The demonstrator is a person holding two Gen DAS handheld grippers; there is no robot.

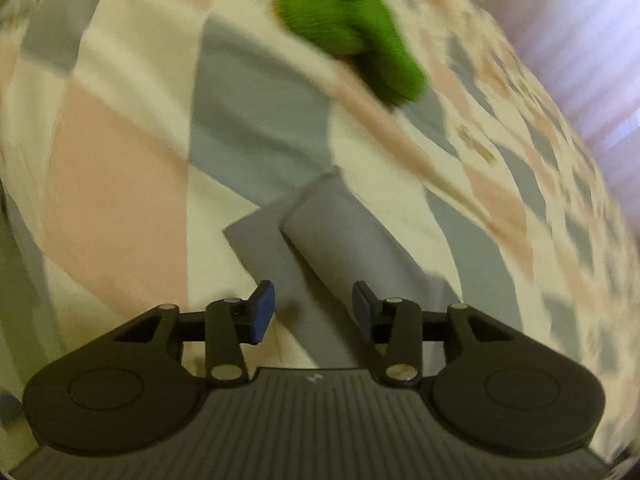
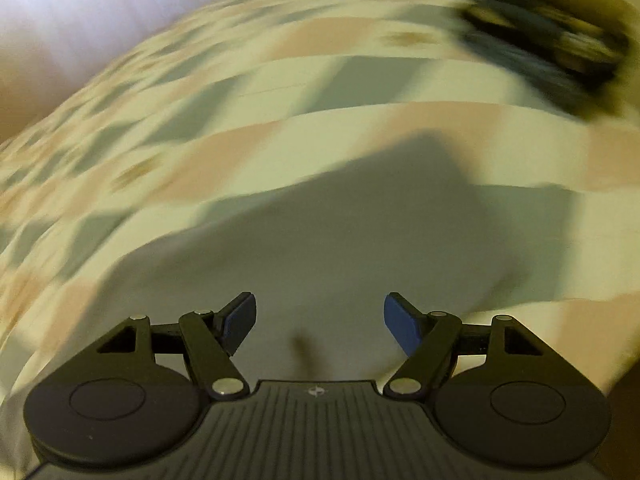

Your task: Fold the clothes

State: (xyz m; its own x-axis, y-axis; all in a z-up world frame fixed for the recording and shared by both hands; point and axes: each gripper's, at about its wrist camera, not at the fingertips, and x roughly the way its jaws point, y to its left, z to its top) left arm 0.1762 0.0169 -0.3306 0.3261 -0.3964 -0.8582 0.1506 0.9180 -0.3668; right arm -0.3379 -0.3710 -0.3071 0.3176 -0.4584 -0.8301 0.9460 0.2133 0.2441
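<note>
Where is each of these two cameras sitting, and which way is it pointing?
Left wrist: rides on the left gripper, looking down along its open fingers at a grey garment on the patterned bedspread, green cloth beyond.
Right wrist: rides on the right gripper, fingers open, above grey cloth; a dark blurred heap lies far right.
Shared: the bedspread, likely the same grey garment.

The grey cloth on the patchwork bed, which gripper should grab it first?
Probably the left gripper. The folded grey cloth runs straight between its open blue pads. The right gripper is open too, but over a plain, blurry grey stretch with no edge between its pads.
</note>
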